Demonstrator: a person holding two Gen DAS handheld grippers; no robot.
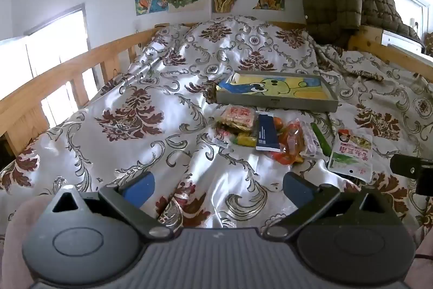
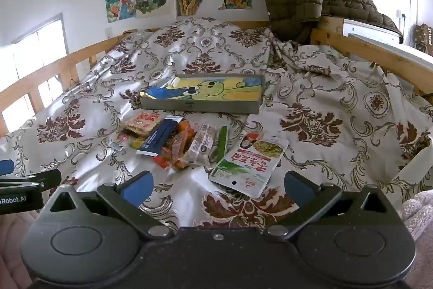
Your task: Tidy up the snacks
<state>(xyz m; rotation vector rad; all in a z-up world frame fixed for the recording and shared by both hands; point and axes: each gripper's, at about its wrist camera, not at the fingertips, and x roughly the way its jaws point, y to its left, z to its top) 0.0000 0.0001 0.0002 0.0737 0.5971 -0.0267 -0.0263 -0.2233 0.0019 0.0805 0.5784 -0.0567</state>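
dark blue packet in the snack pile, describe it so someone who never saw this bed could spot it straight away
On the patterned bedspread, a shallow tray with a cartoon picture lies flat; the snack pile sits just in front of it. The dark blue packet lies on the pile's left half, slanted, beside the orange wrappers. It is the only long, flat, navy piece there, with a white end.

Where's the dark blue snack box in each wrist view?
Left wrist: dark blue box right of centre, in the snack pile, in front of the tray.
Right wrist: dark blue box left of centre, same pile.
Shared landmark: the cartoon-print tray just behind the pile.
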